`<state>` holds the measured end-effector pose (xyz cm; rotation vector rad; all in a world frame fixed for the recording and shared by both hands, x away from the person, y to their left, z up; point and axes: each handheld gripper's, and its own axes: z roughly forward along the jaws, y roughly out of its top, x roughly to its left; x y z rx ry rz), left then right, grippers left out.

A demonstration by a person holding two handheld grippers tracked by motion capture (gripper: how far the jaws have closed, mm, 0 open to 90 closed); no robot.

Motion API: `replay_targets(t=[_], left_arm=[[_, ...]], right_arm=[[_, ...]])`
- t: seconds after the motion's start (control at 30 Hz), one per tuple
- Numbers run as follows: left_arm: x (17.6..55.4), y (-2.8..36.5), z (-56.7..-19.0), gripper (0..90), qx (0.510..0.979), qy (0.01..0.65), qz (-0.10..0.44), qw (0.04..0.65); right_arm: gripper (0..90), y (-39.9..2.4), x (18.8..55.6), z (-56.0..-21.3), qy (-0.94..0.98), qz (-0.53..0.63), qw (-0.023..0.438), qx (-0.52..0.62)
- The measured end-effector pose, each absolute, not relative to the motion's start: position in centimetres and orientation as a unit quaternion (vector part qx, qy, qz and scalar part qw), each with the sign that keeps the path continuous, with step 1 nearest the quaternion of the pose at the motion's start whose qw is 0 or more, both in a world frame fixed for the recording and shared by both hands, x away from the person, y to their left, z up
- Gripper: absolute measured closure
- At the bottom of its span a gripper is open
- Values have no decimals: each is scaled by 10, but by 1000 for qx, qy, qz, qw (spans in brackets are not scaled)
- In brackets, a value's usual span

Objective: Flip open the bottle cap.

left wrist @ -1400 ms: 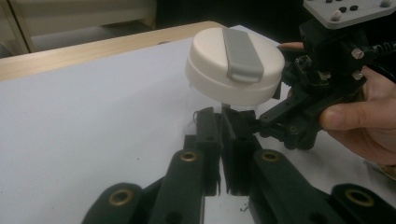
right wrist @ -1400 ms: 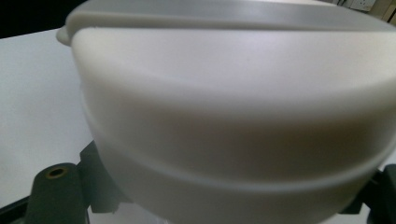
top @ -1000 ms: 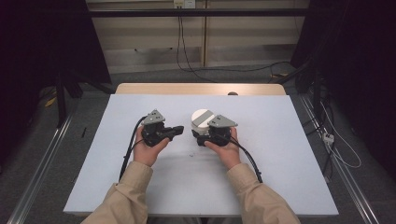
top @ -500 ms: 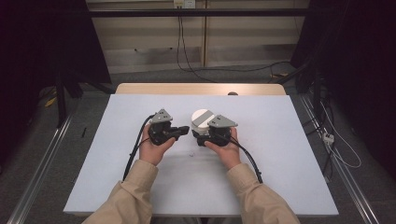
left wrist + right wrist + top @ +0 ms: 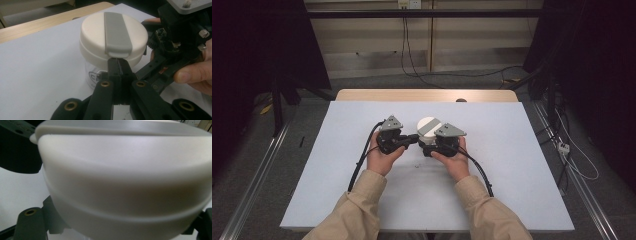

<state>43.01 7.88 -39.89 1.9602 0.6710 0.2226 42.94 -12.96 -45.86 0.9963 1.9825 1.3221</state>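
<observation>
From the high view, a person's two hands come in from the bottom edge in tan sleeves, each holding a claw over the pale blue table (image 5: 337, 165). The left claw (image 5: 414, 140) points toward the middle, and the right claw (image 5: 426, 147) sits just beside it, under its grey plate. A jar (image 5: 429, 126) with a white lid and a grey strip across the top stands near the middle of the table, touching the front of both tools. In the left gripper view, the left claw (image 5: 119, 65) has its two black jaws pressed together with nothing between them, and their tip sits right under the end of the grey strip (image 5: 117, 33) at the rim of the white lid (image 5: 96, 32). The jar's clear body (image 5: 93, 75) rests on the table below the lid, with part of a printed mark showing. The right claw (image 5: 160, 72) reaches the jar's side from the right, a thumb resting on it. In the right gripper view, the lid (image 5: 125, 182) is very close and blurred, and the dark jaw parts show at either lower corner, so the right claw is clamped around the jar below the lid.
</observation>
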Motion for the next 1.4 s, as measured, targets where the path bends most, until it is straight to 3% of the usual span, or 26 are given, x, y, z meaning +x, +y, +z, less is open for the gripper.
replay_targets(t=[1.4], left_arm=[[445,62,-363,900,806,272,108,515]], right_arm=[[186,-130,429,-459,736,494,275,371]])
